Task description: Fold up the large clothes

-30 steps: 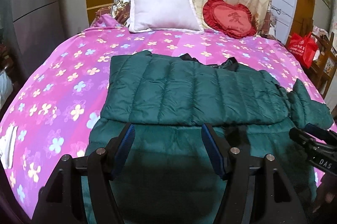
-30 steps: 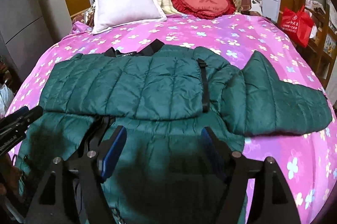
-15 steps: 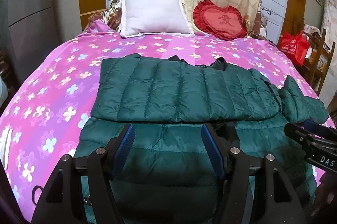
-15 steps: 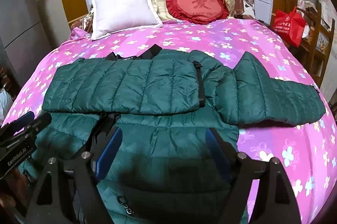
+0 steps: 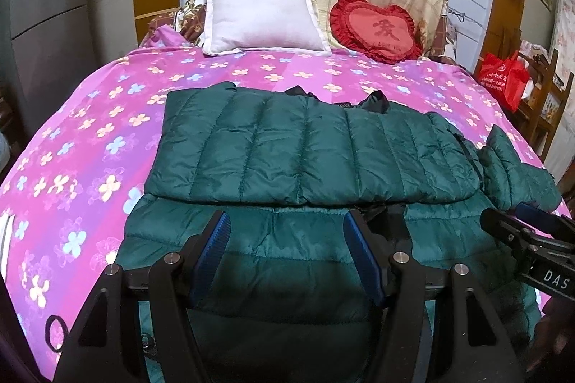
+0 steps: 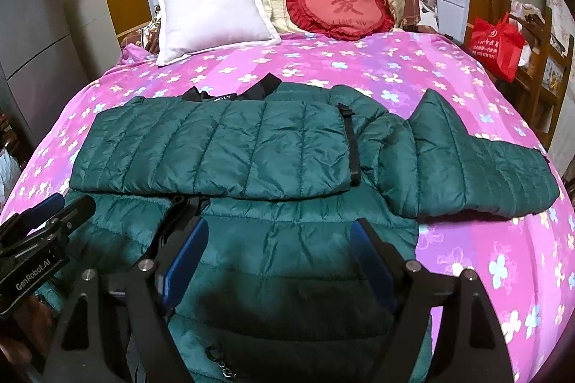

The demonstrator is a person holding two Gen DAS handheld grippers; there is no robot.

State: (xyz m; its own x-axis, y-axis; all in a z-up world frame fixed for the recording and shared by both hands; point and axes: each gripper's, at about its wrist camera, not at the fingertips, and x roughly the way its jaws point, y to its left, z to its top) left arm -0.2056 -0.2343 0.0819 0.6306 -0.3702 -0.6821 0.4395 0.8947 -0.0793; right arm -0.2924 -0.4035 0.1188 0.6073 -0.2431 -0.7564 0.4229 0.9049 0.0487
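Note:
A dark green quilted puffer jacket (image 5: 309, 149) lies flat on the bed; it also shows in the right wrist view (image 6: 230, 149). Its left sleeve is folded across the chest. Its right sleeve (image 6: 474, 167) lies out to the right on the bedspread. My left gripper (image 5: 287, 242) is open and empty above the jacket's lower hem. My right gripper (image 6: 278, 250) is open and empty above the hem, to the right of the left one. Each gripper shows at the edge of the other's view.
The bed has a pink flowered bedspread (image 5: 100, 131). A white pillow (image 5: 262, 16) and a red heart cushion (image 5: 377, 30) lie at the headboard. A red bag (image 6: 497, 41) and wooden furniture stand at the right. Grey cabinets (image 6: 36, 41) stand at the left.
Both grippers have drawn back toward the foot of the bed and a little higher, so more of the jacket's hem shows. The jacket has not moved.

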